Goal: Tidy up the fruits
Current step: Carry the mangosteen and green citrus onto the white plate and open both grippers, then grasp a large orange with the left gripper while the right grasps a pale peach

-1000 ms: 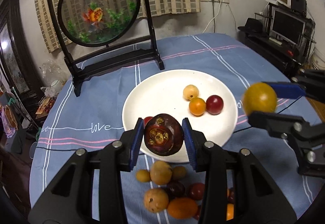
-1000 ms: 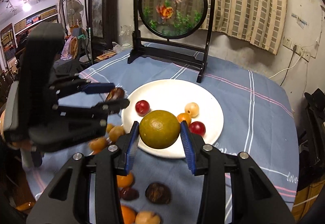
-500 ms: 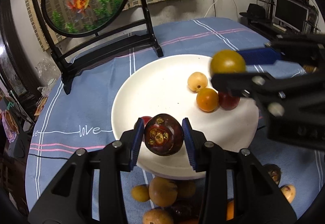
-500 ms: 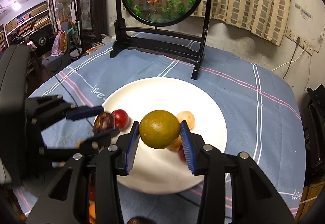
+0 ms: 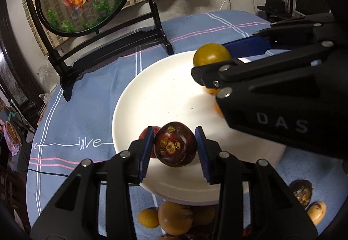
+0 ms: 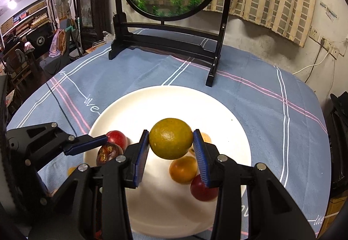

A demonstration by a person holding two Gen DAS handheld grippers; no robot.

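Note:
My left gripper point(image 5: 174, 146) is shut on a dark purple mangosteen point(image 5: 175, 144), held just over the near rim of the white plate point(image 5: 165, 92). In the right wrist view the same mangosteen point(image 6: 108, 153) shows between the left gripper's blue pads, low at the left. My right gripper point(image 6: 171, 150) is shut on a yellow-green orange point(image 6: 170, 138) above the middle of the plate point(image 6: 174, 98). The left wrist view has that orange point(image 5: 211, 55) at the far side of the plate. A red fruit point(image 6: 116, 137), a small orange fruit point(image 6: 183, 169) and another red fruit point(image 6: 202, 190) lie on the plate.
A round goldfish screen on a black stand point(image 6: 171, 44) stands behind the plate on the blue striped tablecloth point(image 6: 261, 109). Several loose fruits point(image 5: 174, 218) lie on the cloth in front of the plate, with a dark fruit point(image 5: 301, 193) and a small yellow one point(image 5: 316, 212) at the right.
Both grippers have moved forward and down over the plate, each still holding its fruit. The right gripper came in from the right edge to above the plate's middle.

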